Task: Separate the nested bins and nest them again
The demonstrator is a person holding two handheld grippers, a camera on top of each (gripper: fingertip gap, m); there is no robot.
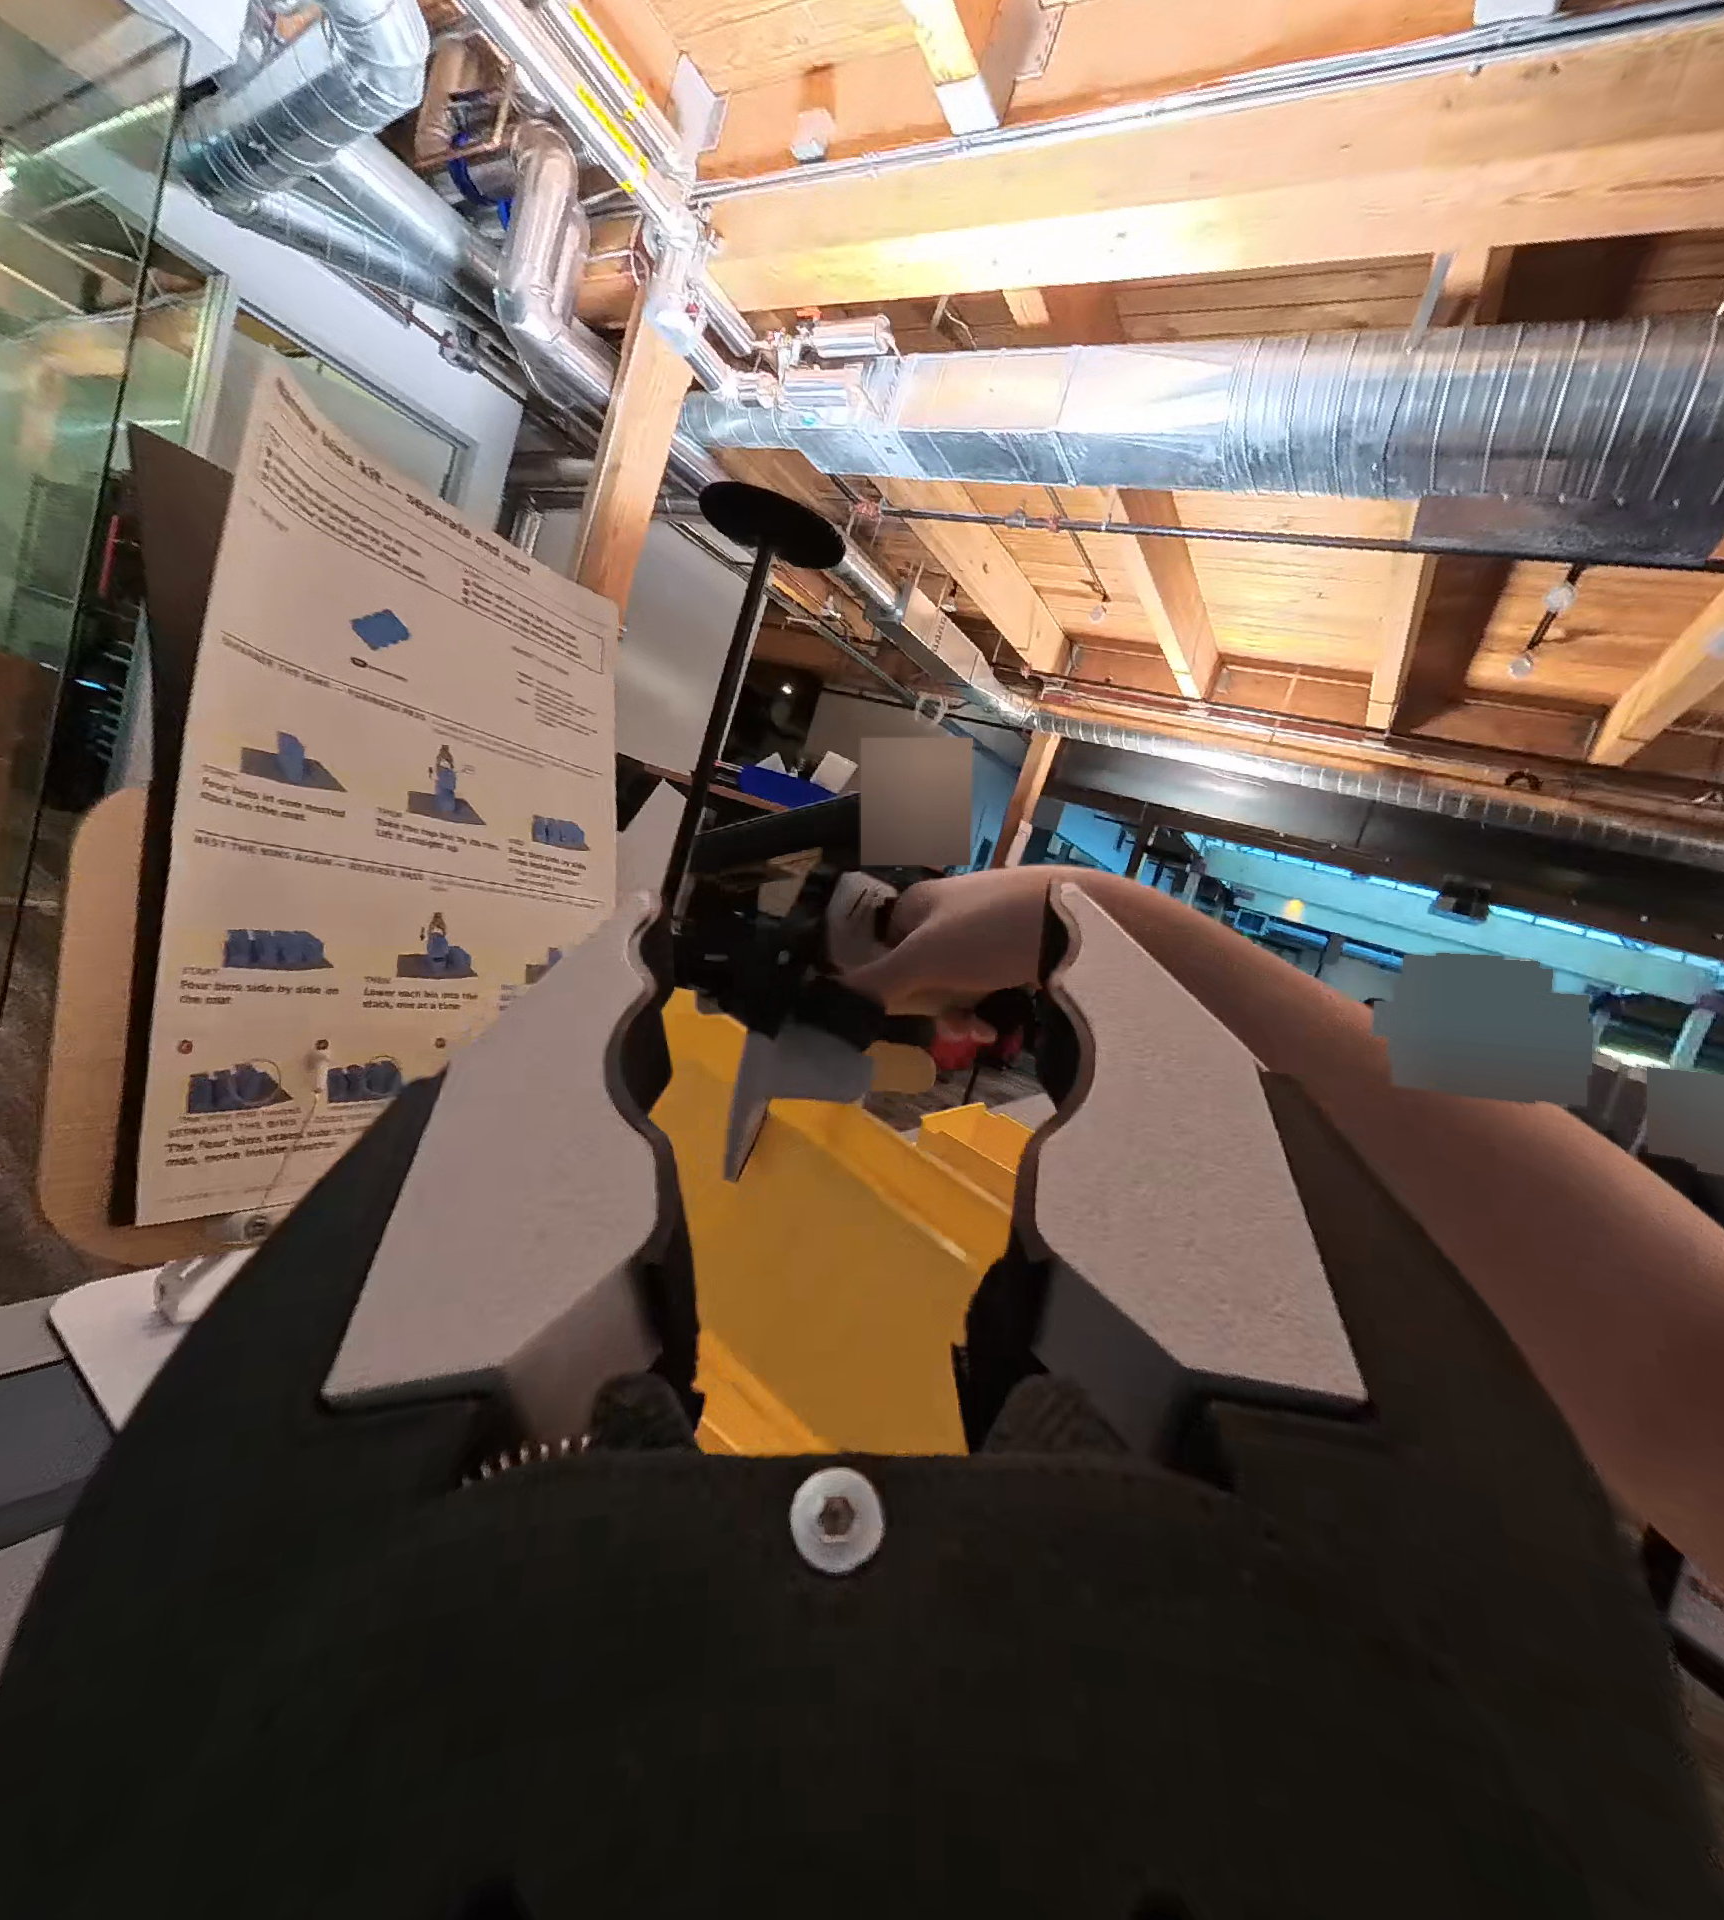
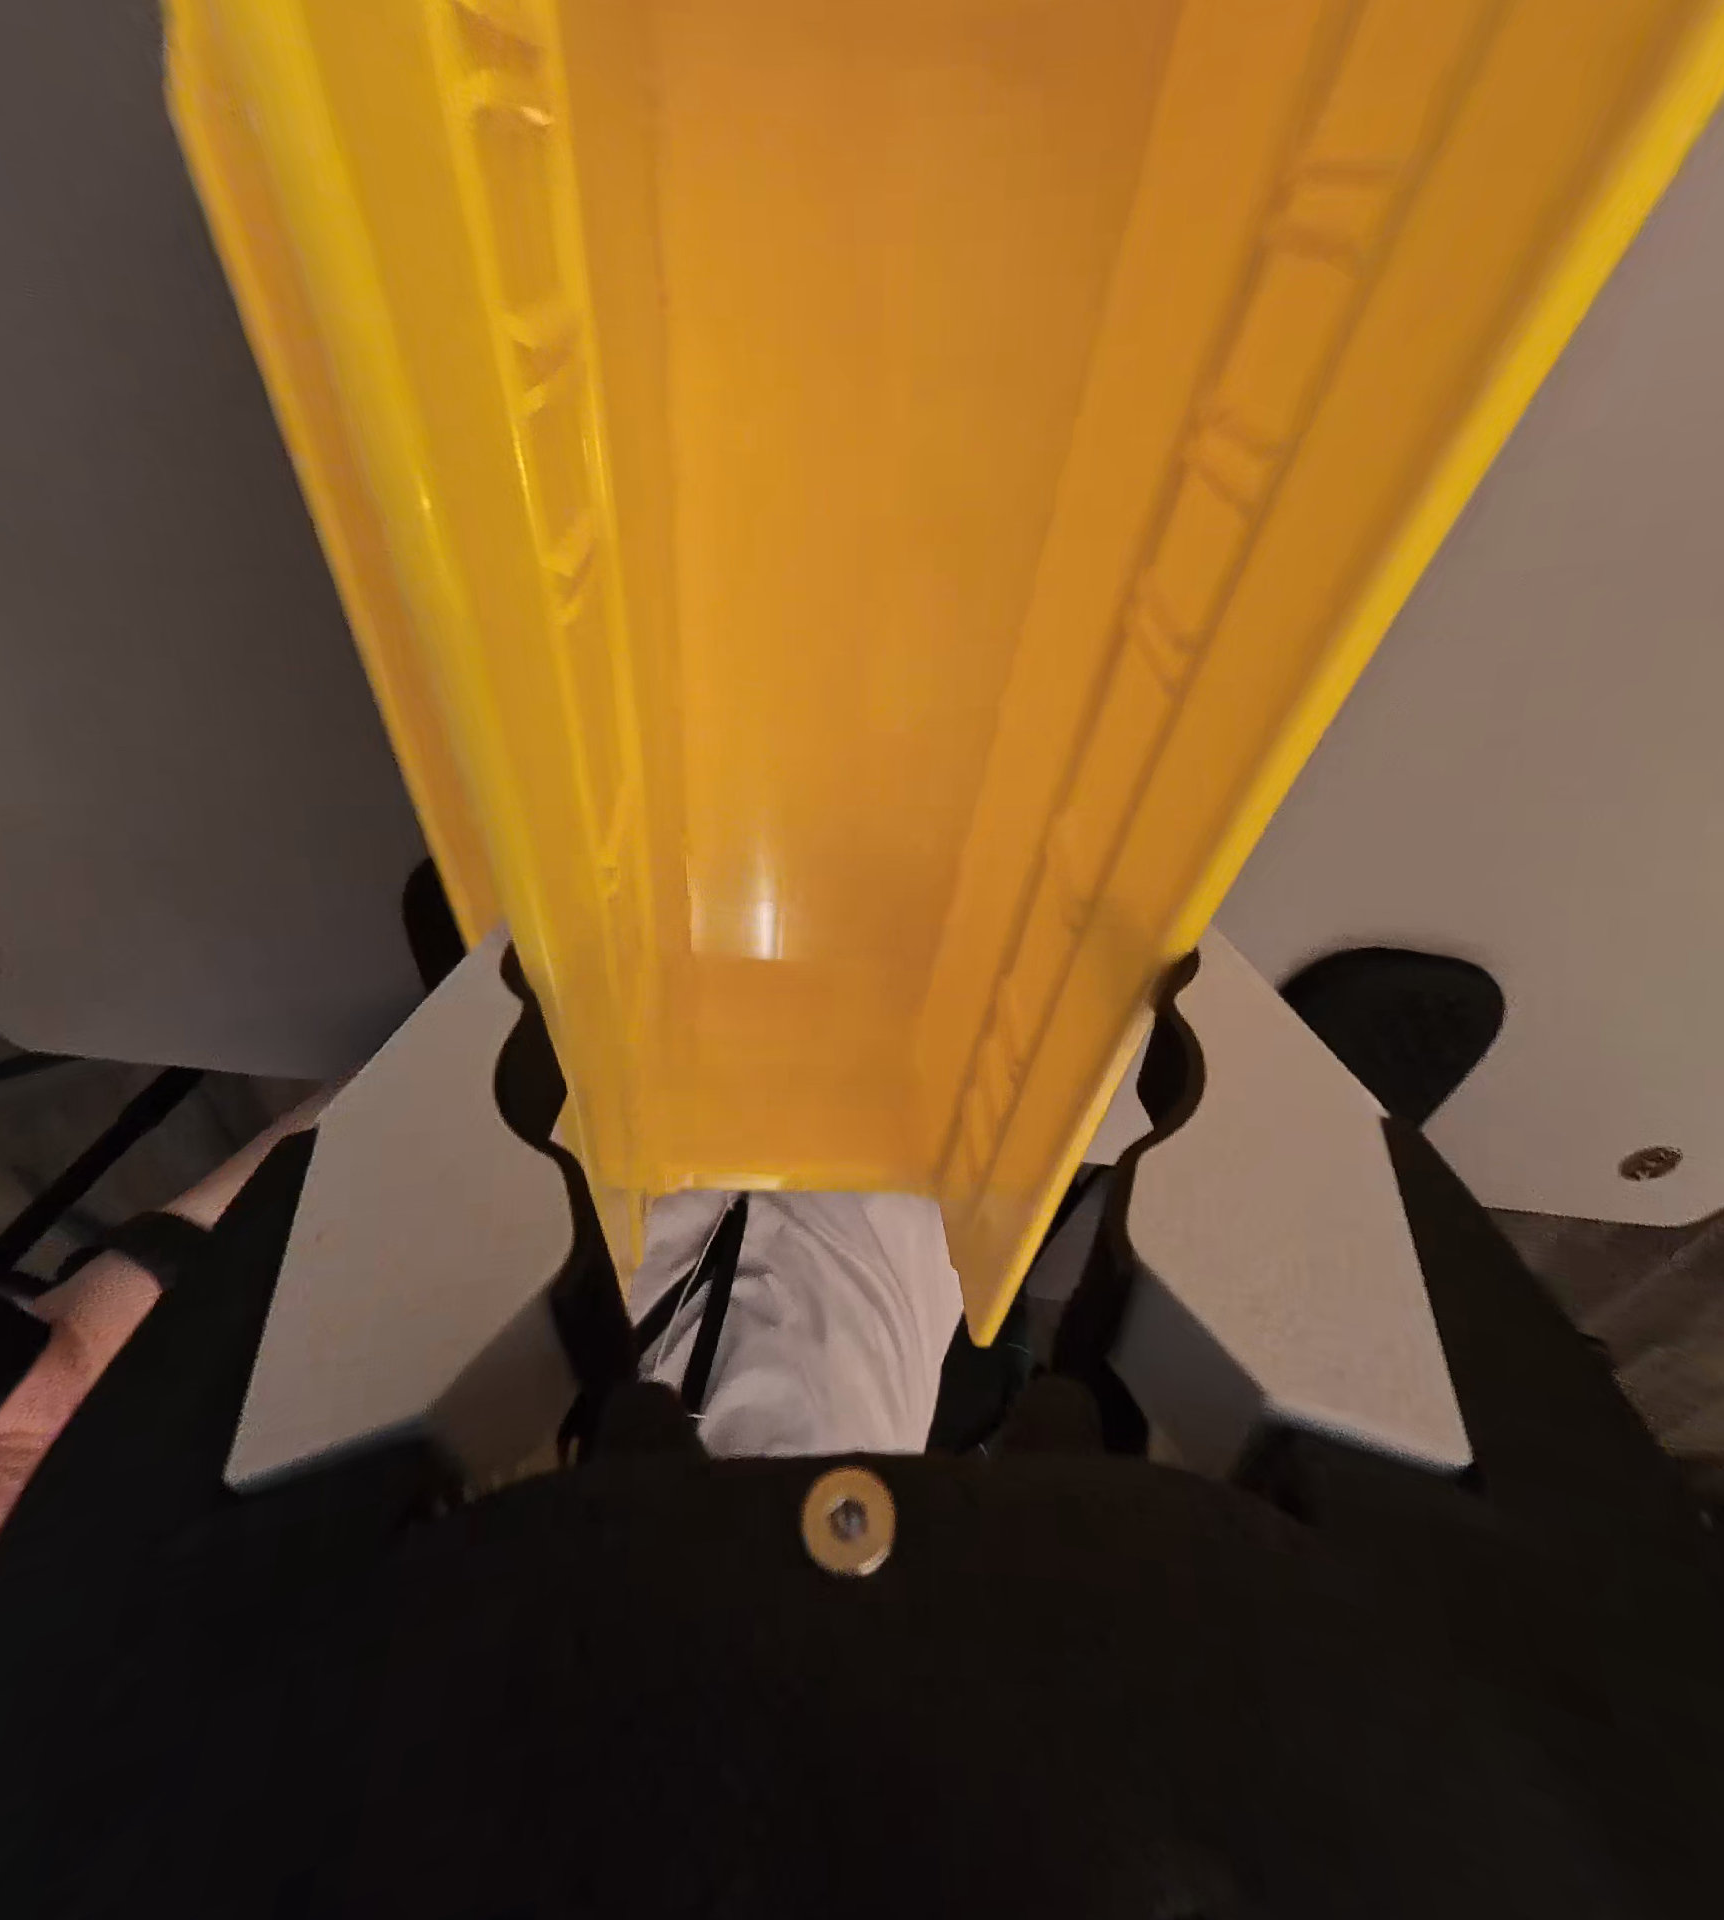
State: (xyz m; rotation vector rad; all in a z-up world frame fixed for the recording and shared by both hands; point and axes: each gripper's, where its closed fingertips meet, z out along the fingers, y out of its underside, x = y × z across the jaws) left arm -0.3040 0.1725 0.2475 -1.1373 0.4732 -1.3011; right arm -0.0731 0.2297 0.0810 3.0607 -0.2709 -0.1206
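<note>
The right gripper [image 2: 853, 997] is clamped on a yellow bin [image 2: 837, 520], one finger pressed on each long side. The left gripper [image 1: 853, 914] has its jaws apart around the yellow bin [image 1: 816, 1268], but whether they squeeze it is hard to tell.

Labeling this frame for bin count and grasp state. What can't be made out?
- Bin count: left wrist view, hand-held gripper body covers the yellow bins.
- Far end of the yellow bin: right wrist view, cut by the top edge.
- Left fingers' contact with the bins: unclear.
</note>
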